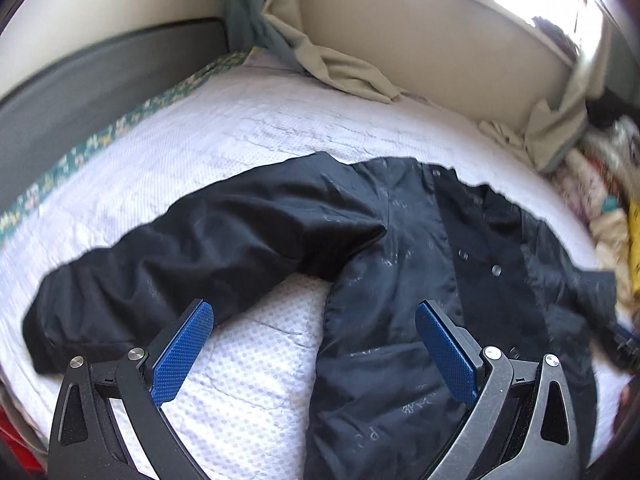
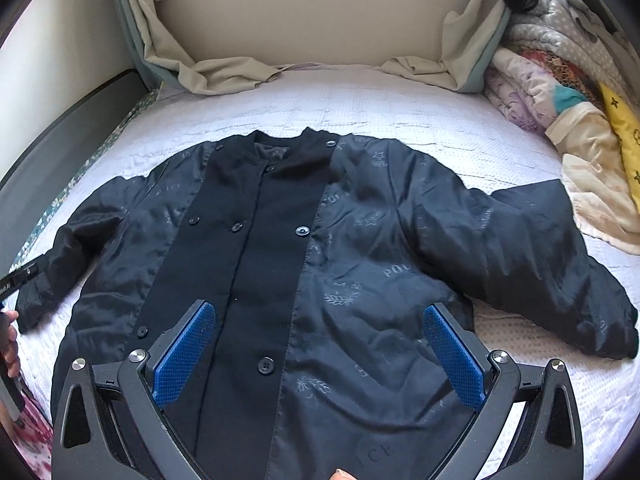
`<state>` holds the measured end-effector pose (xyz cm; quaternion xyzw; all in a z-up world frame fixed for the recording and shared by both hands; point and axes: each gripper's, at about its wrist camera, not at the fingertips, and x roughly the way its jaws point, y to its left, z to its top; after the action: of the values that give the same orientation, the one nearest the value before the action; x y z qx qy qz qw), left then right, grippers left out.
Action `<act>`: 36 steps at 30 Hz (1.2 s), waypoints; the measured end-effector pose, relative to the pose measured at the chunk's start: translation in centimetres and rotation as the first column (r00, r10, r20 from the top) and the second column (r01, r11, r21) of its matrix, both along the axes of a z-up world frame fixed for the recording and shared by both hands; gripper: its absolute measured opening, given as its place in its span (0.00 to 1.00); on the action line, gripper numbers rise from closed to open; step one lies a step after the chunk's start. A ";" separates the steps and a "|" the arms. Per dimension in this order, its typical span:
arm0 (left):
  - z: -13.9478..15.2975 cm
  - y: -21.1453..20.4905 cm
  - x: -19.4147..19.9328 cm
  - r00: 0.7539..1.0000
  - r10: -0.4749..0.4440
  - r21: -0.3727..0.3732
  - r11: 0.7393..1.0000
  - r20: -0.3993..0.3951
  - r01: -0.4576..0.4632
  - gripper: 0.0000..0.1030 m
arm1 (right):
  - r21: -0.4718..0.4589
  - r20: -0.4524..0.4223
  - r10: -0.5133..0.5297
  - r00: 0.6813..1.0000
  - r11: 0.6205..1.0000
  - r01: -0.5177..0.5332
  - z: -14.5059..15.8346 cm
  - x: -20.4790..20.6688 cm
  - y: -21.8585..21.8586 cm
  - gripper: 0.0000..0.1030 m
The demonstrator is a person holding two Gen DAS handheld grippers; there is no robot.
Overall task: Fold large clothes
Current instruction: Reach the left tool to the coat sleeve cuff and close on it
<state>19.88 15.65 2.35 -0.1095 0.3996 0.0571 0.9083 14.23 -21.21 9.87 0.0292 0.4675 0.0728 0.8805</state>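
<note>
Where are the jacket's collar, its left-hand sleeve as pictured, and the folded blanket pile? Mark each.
jacket collar (image 2: 280, 148): right wrist view, inner neckline.
jacket sleeve (image 1: 168, 252): left wrist view, mid-sleeve.
blanket pile (image 2: 560, 80): right wrist view, patterned folded edge.

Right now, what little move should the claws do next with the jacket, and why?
Probably the left claw should close on the near sleeve and fold it across the jacket: both claws are open, holding nothing, and both sleeves lie spread out on the bed.

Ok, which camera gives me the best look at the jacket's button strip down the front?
The right wrist view. There the button strip runs nearly whole from collar to hem, buttons facing the camera, between the open right gripper fingers. The left wrist view catches the strip only obliquely, toward its right side, blurred, with few buttons showing.
</note>
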 end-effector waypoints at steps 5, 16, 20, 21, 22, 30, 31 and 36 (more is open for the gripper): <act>-0.2 2.9 -0.7 0.997 0.074 -0.059 0.996 -0.010 -0.074 0.99 | 0.029 -0.027 0.025 0.999 0.999 -0.024 -0.5 0.4 1.0 1.00; -2.7 9.1 -3.0 0.975 0.201 -0.320 0.921 -0.094 -0.221 0.99 | 0.047 -0.015 0.065 0.998 0.997 -0.065 -0.1 -0.2 2.5 1.00; -5.4 11.1 -4.3 0.951 0.257 -0.458 0.834 -0.171 -0.308 0.98 | 0.053 -0.008 0.056 0.998 0.997 -0.056 0.0 -0.2 2.2 1.00; -6.0 11.4 -4.5 0.944 0.272 -0.485 0.810 -0.189 -0.331 0.98 | 0.054 -0.008 0.052 0.999 0.997 -0.052 0.1 -0.2 2.1 1.00; -6.8 11.8 -4.9 0.934 0.291 -0.518 0.777 -0.210 -0.358 0.98 | 0.056 -0.007 0.050 0.999 0.997 -0.050 0.1 -0.2 2.1 1.00; -8.5 15.5 -5.5 0.846 0.483 -0.590 0.623 -0.226 -0.513 0.98 | 0.058 -0.006 0.038 0.999 0.998 -0.038 0.2 -0.5 1.7 1.00; -8.6 15.9 -5.5 0.835 0.503 -0.587 0.615 -0.222 -0.527 0.98 | 0.058 -0.005 0.038 0.999 0.998 -0.037 0.2 -0.4 1.7 1.00; -9.7 17.3 -5.0 0.773 0.601 -0.596 0.550 -0.205 -0.585 0.96 | 0.057 -0.004 0.034 0.999 0.998 -0.033 0.2 -0.5 1.6 1.00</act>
<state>14.85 32.95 -7.33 -0.5353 0.3234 0.2215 0.7482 13.75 -19.66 10.11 0.0466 0.4679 0.1007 0.8768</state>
